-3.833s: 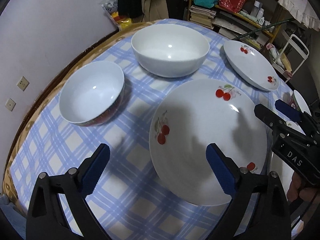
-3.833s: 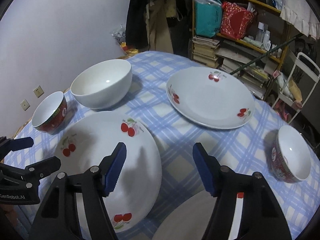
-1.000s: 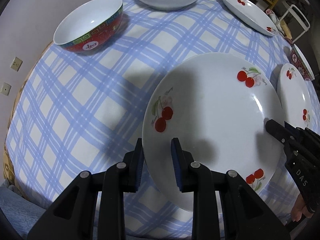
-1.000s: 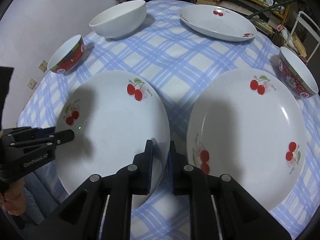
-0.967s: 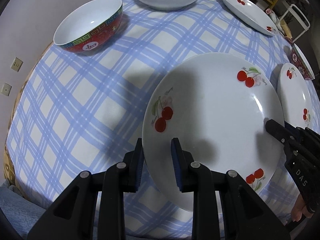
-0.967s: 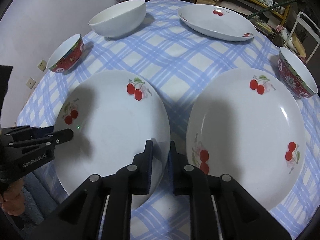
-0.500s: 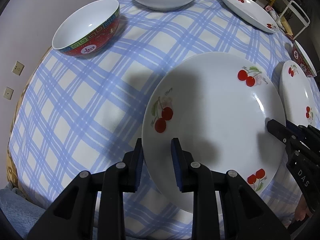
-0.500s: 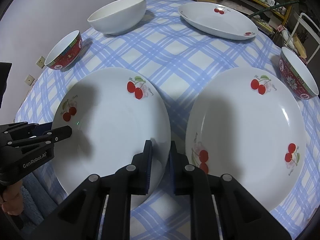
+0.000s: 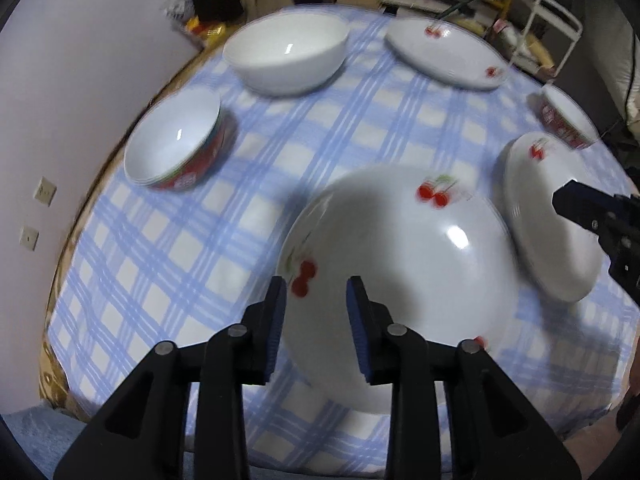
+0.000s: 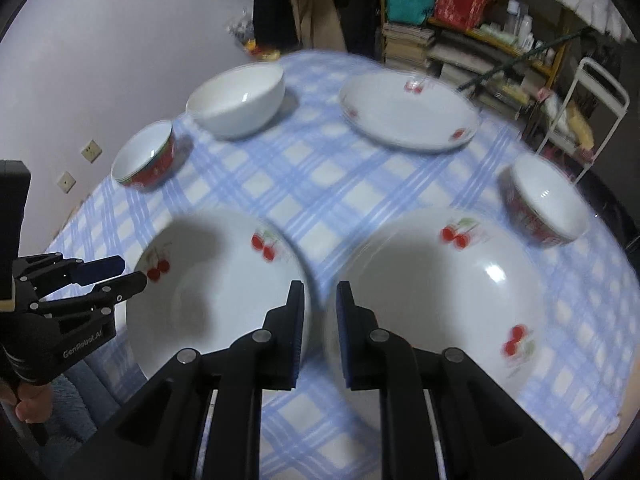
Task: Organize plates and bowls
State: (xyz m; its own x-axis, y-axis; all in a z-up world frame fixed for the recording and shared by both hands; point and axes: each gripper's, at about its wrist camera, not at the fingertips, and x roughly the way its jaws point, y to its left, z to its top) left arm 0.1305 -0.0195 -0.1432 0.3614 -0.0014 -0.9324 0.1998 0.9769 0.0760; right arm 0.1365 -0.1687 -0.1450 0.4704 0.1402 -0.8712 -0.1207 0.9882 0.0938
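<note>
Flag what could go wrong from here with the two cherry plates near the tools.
1. The left tool has its jaws opening, and the near plate shows its rim between them in this view. A sideways pull could catch the rim and drag or tip the plate.
2. The right tool hangs narrowly open over the slim gap between that plate and the second plate. Coming down off-line could knock one rim against the other.

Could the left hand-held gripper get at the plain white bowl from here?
Probably yes. The white bowl stands at the far side with bare cloth before it; the left hand-held gripper, jaws opening, holds nothing and need only pass the cherry plate.
</note>
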